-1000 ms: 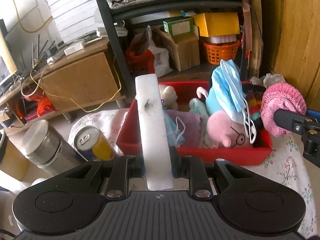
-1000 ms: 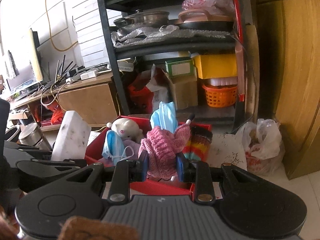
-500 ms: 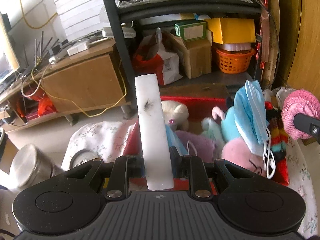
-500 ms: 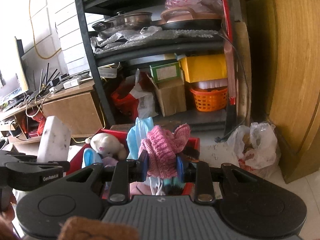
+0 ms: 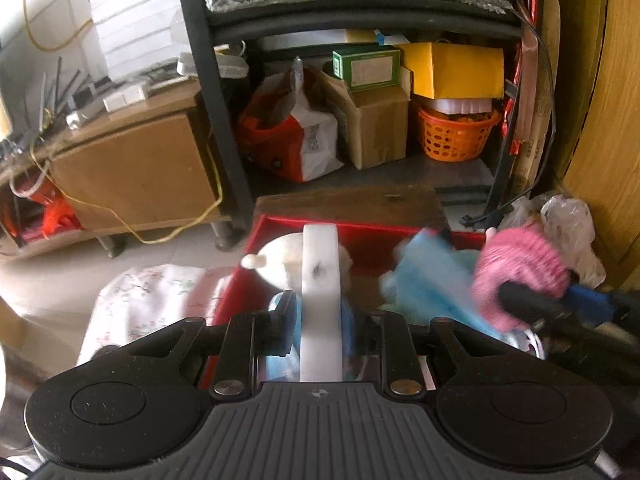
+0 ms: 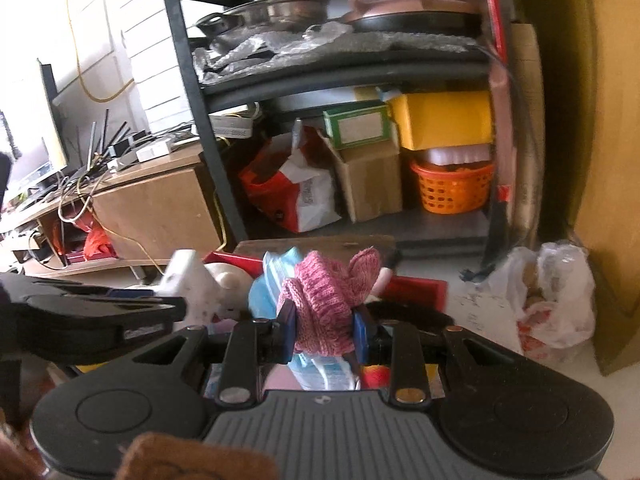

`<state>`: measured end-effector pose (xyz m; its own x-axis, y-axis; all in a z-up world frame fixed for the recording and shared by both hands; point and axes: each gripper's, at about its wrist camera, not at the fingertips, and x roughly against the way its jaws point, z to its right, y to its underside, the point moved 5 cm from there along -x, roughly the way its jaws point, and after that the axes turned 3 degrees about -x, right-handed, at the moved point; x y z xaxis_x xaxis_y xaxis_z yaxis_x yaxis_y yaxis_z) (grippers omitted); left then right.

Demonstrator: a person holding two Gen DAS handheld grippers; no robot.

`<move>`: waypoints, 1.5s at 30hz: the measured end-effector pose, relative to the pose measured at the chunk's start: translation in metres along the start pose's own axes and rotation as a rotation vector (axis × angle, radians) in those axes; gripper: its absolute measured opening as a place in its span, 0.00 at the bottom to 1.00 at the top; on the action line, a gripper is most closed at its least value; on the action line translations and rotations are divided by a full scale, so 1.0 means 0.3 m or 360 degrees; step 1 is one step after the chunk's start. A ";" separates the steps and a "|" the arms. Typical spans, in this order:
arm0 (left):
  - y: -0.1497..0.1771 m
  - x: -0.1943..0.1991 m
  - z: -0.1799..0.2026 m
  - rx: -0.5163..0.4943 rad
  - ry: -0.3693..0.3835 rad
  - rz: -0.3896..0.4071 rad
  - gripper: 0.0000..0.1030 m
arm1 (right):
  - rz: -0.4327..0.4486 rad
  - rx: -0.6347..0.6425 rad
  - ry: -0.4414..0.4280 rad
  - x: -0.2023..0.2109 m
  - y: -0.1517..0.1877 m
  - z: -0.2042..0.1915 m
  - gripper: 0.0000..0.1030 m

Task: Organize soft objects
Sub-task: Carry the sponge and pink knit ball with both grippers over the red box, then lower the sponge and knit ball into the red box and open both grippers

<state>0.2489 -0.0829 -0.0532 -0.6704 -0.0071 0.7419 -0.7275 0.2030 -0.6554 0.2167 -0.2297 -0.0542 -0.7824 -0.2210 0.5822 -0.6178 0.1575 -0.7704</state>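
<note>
Above the red bin [image 5: 256, 280], both grippers hang side by side, close together. Left gripper [image 5: 320, 316] holds an upright white foam block [image 5: 320, 292], its jaws having just eased slightly wider around it. Right gripper [image 6: 324, 332] clamps a pink knitted piece [image 6: 320, 304]. Bare floor lies beyond the bin's far rim, before the shelves. Compared with a second earlier, both grippers sit further forward over the bin, and the can has left view.

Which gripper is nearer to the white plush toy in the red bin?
Left. The left gripper, shut on a white sponge, is right before the white plush toy; the right gripper holds pink knitwear farther right.
</note>
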 end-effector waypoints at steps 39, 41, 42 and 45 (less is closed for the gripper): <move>-0.042 0.018 -0.079 0.0160 0.0097 0.0030 0.59 | -0.0050 -0.0407 -0.0383 -0.029 -0.004 0.064 0.30; -0.042 0.039 -0.077 0.0148 0.0099 0.0037 0.59 | -0.0021 -0.0395 -0.0362 -0.001 -0.016 0.068 0.30; -0.041 0.050 -0.077 0.0146 0.0093 0.0044 0.59 | -0.0019 -0.0380 -0.0333 0.009 -0.020 0.068 0.30; -0.038 0.080 -0.073 0.0133 0.0094 0.0057 0.59 | -0.0032 -0.0358 -0.0275 0.023 -0.019 0.072 0.30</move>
<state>0.2444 -0.0639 -0.0249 -0.6880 0.0570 0.7234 -0.7147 0.1196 -0.6891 0.2165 -0.2530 -0.0513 -0.7567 -0.3838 0.5292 -0.6501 0.3566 -0.6710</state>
